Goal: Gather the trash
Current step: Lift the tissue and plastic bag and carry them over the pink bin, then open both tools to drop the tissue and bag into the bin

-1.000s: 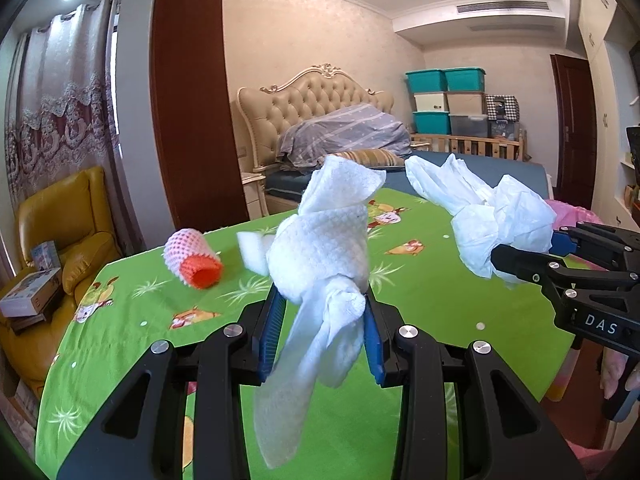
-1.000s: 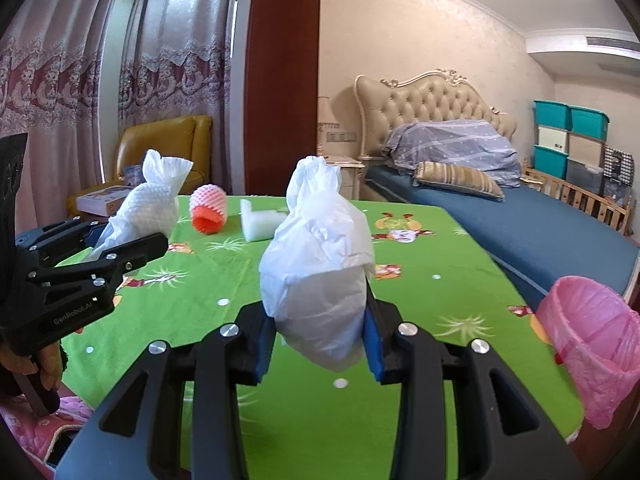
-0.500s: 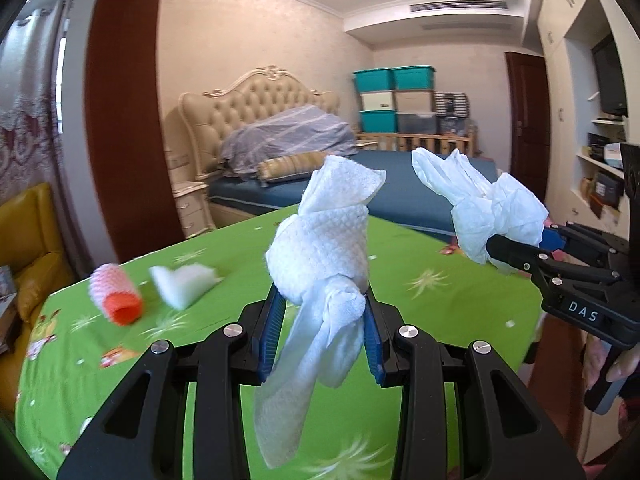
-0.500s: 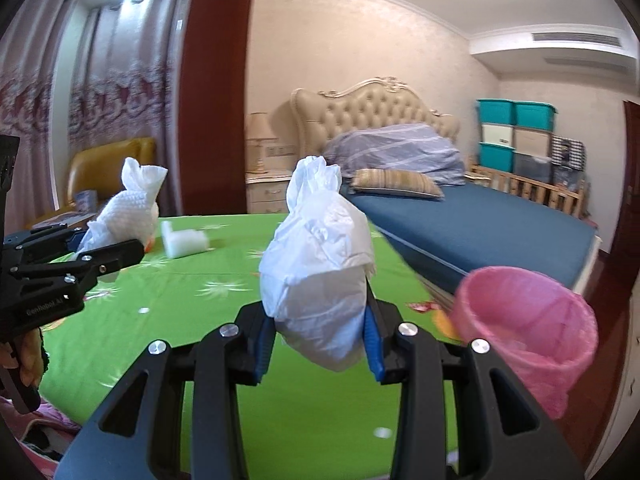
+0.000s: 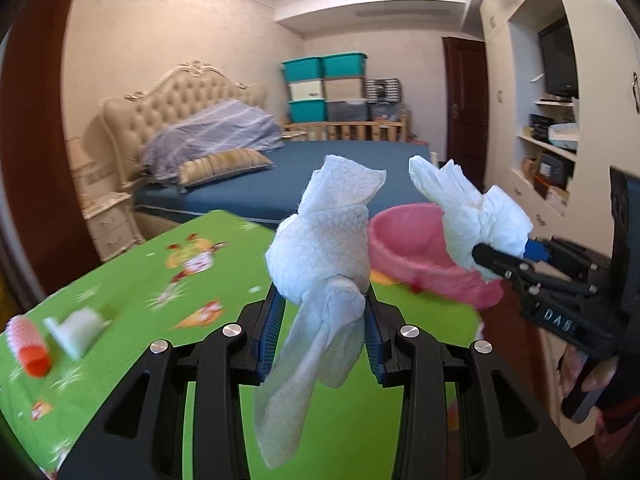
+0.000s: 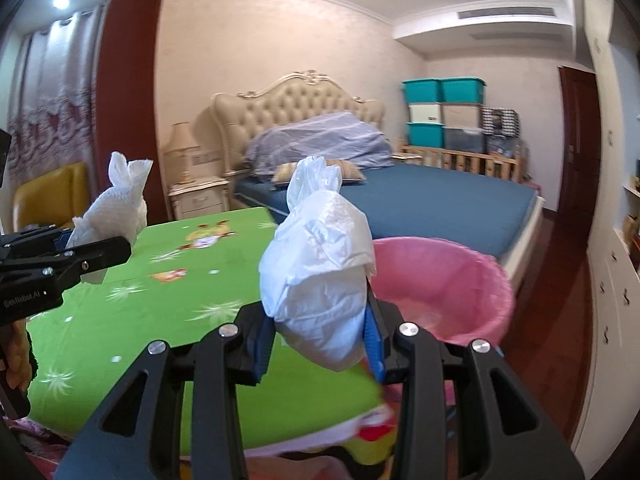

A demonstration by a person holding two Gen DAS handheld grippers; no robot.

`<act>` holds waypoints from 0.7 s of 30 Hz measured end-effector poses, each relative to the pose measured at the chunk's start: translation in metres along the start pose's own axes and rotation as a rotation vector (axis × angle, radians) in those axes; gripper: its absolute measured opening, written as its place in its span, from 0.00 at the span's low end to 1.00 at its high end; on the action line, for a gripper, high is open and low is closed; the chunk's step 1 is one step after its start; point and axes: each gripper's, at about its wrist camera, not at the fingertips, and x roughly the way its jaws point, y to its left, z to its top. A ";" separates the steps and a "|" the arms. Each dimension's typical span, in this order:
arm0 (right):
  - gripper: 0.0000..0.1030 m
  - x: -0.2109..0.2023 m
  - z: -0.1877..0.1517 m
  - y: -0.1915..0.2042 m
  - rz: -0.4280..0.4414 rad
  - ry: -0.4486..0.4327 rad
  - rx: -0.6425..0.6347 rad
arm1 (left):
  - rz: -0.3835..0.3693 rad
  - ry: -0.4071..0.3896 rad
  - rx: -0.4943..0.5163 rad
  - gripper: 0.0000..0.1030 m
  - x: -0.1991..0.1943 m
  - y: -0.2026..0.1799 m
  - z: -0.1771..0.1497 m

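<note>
My left gripper (image 5: 322,330) is shut on a crumpled white paper towel (image 5: 320,256), held above the green table's right end. My right gripper (image 6: 318,332) is shut on a crumpled white plastic bag (image 6: 320,272), held near the table's right edge. The right gripper with its bag (image 5: 480,224) shows at the right in the left wrist view, over the rim of a pink-lined trash bin (image 5: 408,240). The bin (image 6: 444,284) stands just past the table edge in the right wrist view. The left gripper with its towel (image 6: 116,208) shows at the left there.
On the green tablecloth (image 5: 160,296) at the far left lie a pink-and-orange foam net (image 5: 28,340) and a white foam piece (image 5: 76,328). A bed (image 6: 420,200) lies behind the bin. Shelves and a cabinet (image 5: 552,152) stand at the right.
Both grippers have swung to the right with their trash. The pink bin has come into view near both. The foam pieces have slid to the far left of the left wrist view.
</note>
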 end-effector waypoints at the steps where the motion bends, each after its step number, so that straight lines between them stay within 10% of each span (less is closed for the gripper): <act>1: 0.36 0.001 -0.001 -0.006 -0.011 0.002 0.004 | -0.022 0.005 -0.001 0.34 0.008 -0.006 0.006; 21: 0.41 0.058 0.027 -0.108 -0.089 -0.010 0.049 | -0.225 0.049 -0.054 0.43 0.162 -0.088 0.078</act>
